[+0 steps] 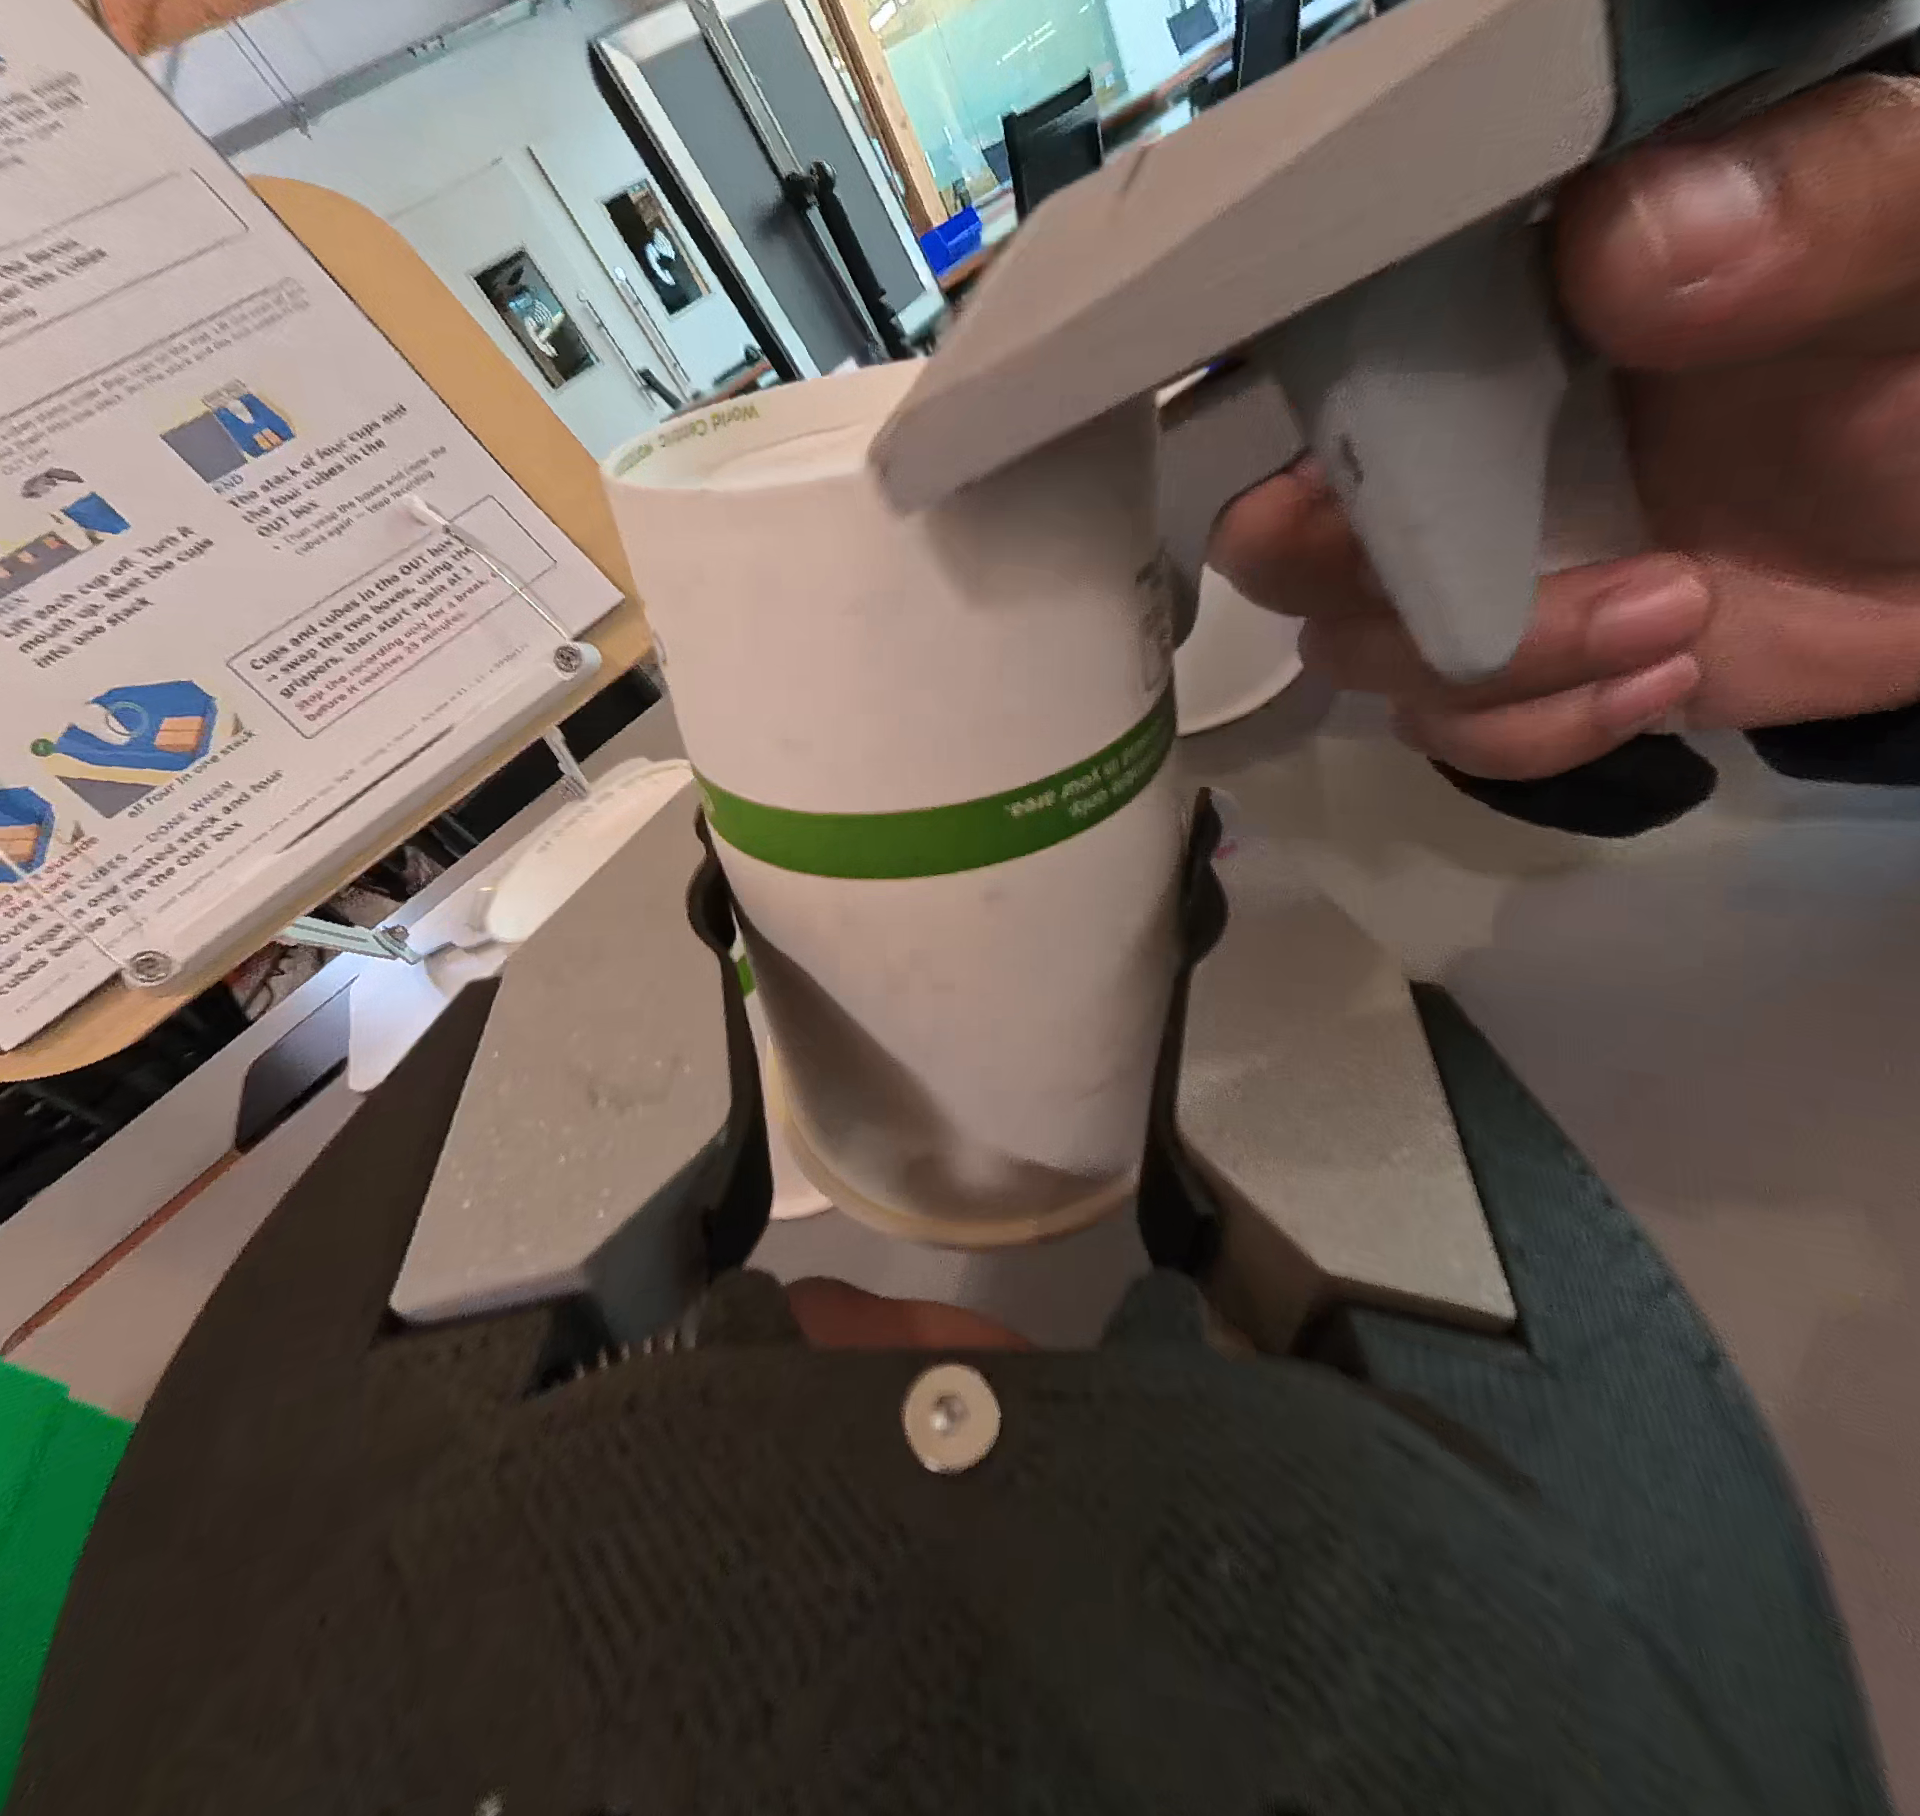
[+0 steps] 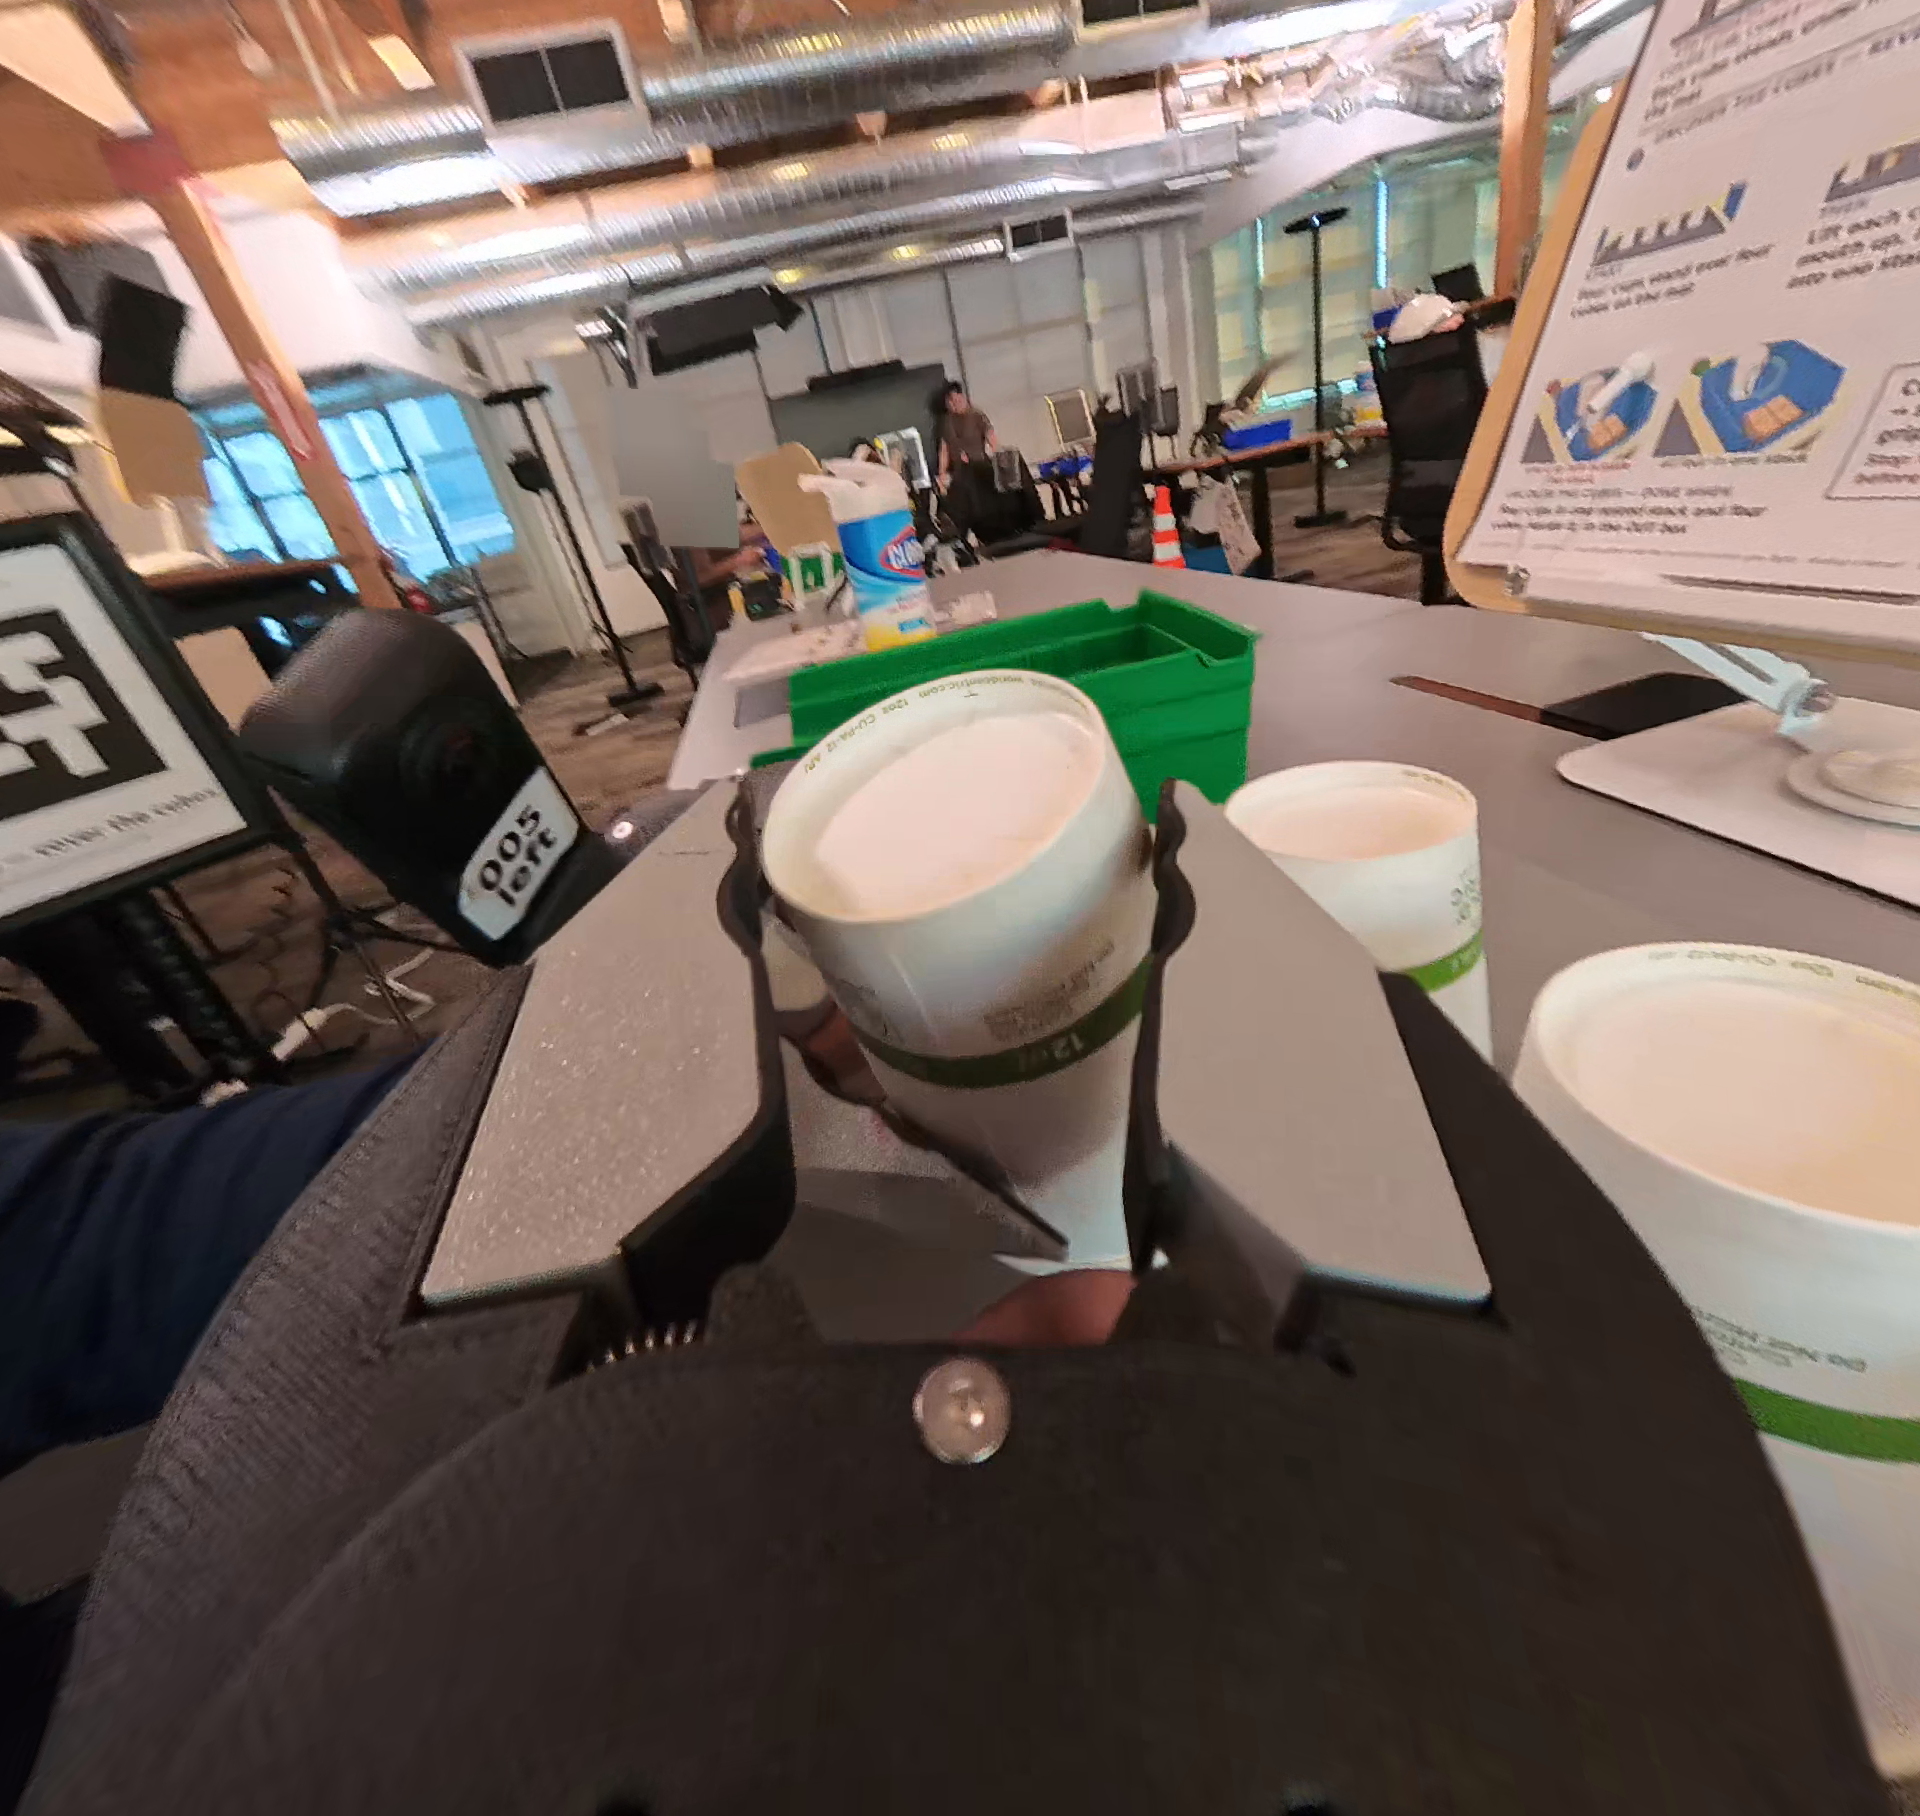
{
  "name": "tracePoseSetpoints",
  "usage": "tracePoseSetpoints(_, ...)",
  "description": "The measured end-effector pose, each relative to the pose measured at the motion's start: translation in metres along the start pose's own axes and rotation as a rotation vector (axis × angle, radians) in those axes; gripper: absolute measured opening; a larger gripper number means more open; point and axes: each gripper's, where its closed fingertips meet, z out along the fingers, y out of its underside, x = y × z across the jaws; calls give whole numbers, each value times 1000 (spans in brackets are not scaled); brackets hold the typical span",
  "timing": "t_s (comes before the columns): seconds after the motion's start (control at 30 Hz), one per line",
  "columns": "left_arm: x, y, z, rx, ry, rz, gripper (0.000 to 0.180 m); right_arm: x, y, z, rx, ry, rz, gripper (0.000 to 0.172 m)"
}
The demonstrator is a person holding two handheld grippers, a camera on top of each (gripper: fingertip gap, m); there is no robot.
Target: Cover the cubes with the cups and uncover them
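A white paper cup with a green band [image 1: 914,686] is off the table, its base pointing away from me and its rim towards the left wrist camera. My left gripper [image 1: 961,873] is shut on its wider part, with both pads against the wall. My right gripper [image 2: 956,826] is shut on the same cup [image 2: 956,831] nearer the base. In the left wrist view, one of its grey fingers [image 1: 1195,291] crosses over the cup's top. The left gripper's camera body [image 2: 416,779] shows at the left of the right wrist view. No cube is in view.
Two more upside-down cups stand on the grey table [image 2: 1455,644], one further off [image 2: 1361,852] and one close at the right [image 2: 1714,1143]. A green box [image 2: 1143,665] sits behind. An instruction sheet on a stand [image 1: 208,416] is at the side. A hand [image 1: 1714,416] holds the right gripper.
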Motion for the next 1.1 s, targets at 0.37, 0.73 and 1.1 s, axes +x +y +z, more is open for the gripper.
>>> tracePoseSetpoints(0.37, -158, 26, -51, 115, -470, -404, 88, 20, -25, -18, 146, 56, 97, 65)
tracePoseSetpoints(0.73, -168, 100, -9, -157, -439, -449, 89, 16, -12, -8, 73, 64, 40, 64)
tracePoseSetpoints(1.1, -177, 132, -11, -321, -469, -538, 89, 16, -13, -9, 79, 68, 44, 63)
